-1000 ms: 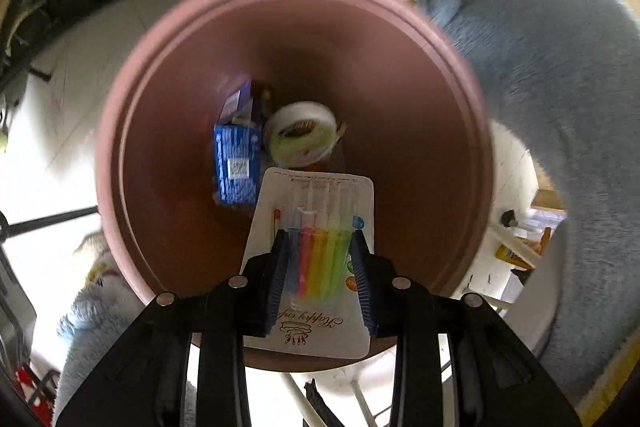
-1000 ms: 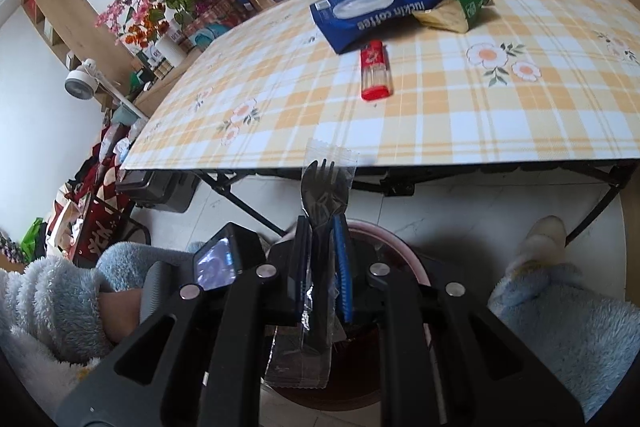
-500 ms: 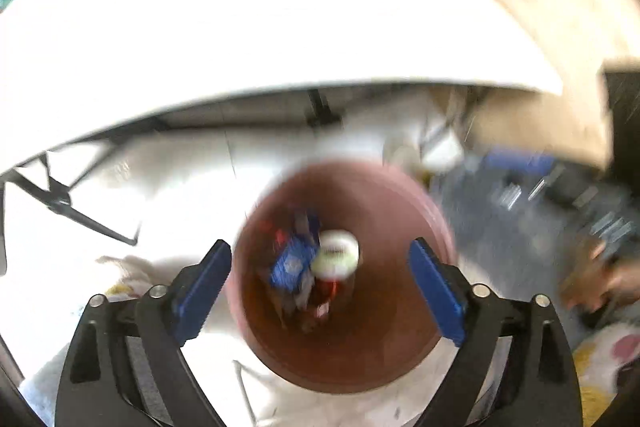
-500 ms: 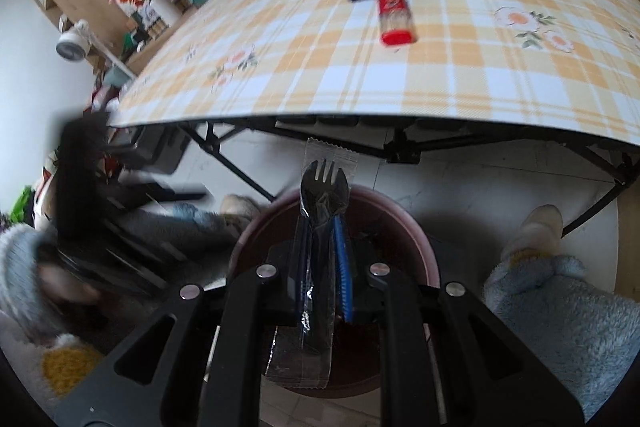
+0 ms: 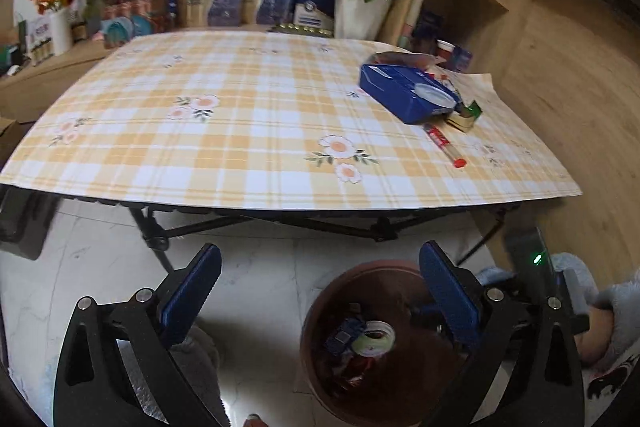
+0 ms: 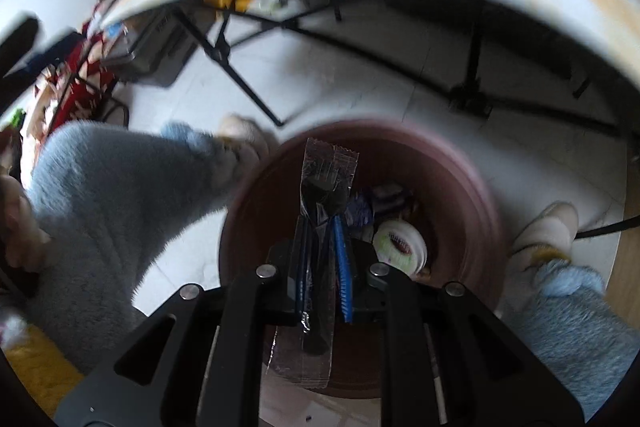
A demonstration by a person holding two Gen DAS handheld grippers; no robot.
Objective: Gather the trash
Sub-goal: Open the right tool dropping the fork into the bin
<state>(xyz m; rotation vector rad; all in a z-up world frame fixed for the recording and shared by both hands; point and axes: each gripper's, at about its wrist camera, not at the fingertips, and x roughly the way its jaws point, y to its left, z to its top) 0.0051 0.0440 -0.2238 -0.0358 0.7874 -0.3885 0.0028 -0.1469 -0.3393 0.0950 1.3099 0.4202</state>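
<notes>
right fingers (image 6: 340,267) clamp the wrapped fork (image 6: 320,227) over the bin (image 6: 472,187).
fork's long axis runs along the fingers, tines pointing into the bin; left gripper (image 5: 320,291), just opened wide and empty, faces the table (image 5: 240,131).

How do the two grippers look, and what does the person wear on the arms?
The left gripper and right gripper have black frames with cut-out openings, silver round screws and ribbed blue pads. The sleeves are fluffy grey-blue fleece.
</notes>
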